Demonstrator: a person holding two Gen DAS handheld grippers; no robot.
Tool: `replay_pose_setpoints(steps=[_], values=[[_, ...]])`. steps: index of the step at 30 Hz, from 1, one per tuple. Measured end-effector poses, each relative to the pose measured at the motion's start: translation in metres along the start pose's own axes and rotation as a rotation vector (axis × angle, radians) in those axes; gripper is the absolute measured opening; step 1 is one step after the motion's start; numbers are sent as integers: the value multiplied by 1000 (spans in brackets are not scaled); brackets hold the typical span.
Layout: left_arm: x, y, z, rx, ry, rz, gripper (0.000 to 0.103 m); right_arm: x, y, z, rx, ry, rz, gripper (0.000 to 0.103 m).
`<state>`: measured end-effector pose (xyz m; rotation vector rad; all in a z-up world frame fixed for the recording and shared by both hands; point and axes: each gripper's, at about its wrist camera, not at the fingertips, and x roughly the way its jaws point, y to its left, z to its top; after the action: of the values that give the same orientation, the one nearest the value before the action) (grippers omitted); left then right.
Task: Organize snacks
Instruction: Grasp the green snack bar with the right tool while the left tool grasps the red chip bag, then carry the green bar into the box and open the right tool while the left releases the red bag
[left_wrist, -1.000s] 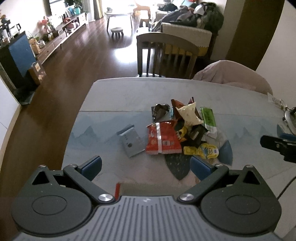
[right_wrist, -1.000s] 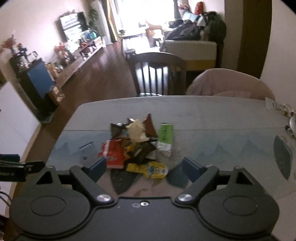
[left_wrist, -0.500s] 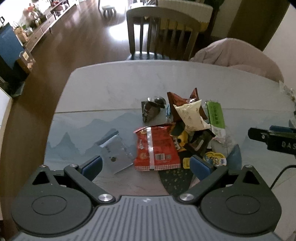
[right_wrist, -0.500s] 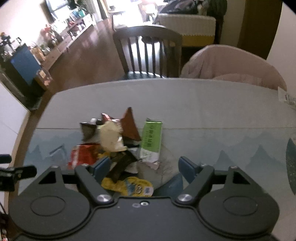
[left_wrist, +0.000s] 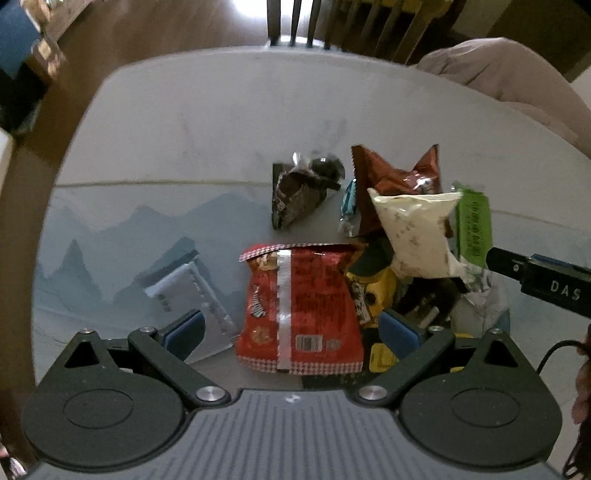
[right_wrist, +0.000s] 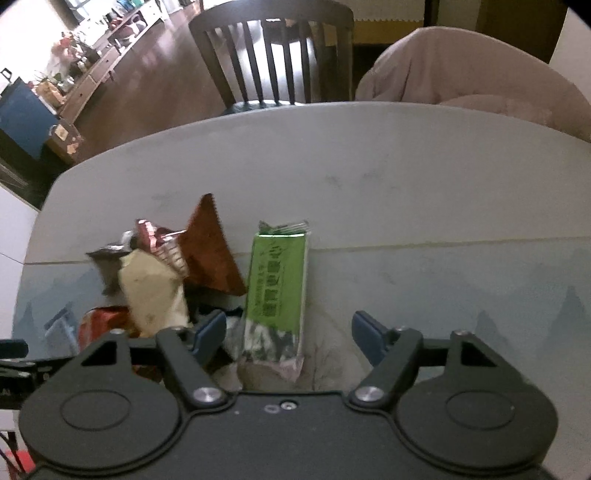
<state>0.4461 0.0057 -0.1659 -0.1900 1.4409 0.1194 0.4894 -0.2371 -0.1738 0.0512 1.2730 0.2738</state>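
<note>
Mostly crinkled snacks (left_wrist: 373, 266) heaped together (red packet (left_wrist: 301, 308) nearest).

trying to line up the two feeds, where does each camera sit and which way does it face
Left wrist: on the left gripper, facing steeply down at the red snack bag between its open fingers; the right gripper's finger shows at right.
Right wrist: on the right gripper, tilted down across the table toward a chair; jaws closing around the green packet, not touching.
Shared: green packet, cream packet.
</note>
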Motion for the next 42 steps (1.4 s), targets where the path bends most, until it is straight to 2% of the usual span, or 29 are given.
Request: replay_pose_setpoints(steps=[8, 16, 23, 26, 30, 34, 42], values=[[32, 8, 17, -72, 66, -5, 101, 22, 1, 4, -9, 31, -2, 59], [51, 11, 25, -111, 85, 2, 98, 20, -1, 3, -15, 22, -2, 56], [67, 16, 23, -132, 107, 7, 78, 14, 0, -3, -63, -6, -40, 43], [72, 20, 19, -155, 105, -4, 76, 13, -3, -7, -75, -21, -44, 42], [74, 24, 12, -156, 88, -1, 68, 8, -9, -11, -90, -33, -48, 42], [72, 26, 5, -174, 79, 24, 67, 0, -15, -17, -82, -42, -55, 41], [42, 29, -9, -192, 30, -5, 67, -37, -36, -32, -64, -73, -36, 41]])
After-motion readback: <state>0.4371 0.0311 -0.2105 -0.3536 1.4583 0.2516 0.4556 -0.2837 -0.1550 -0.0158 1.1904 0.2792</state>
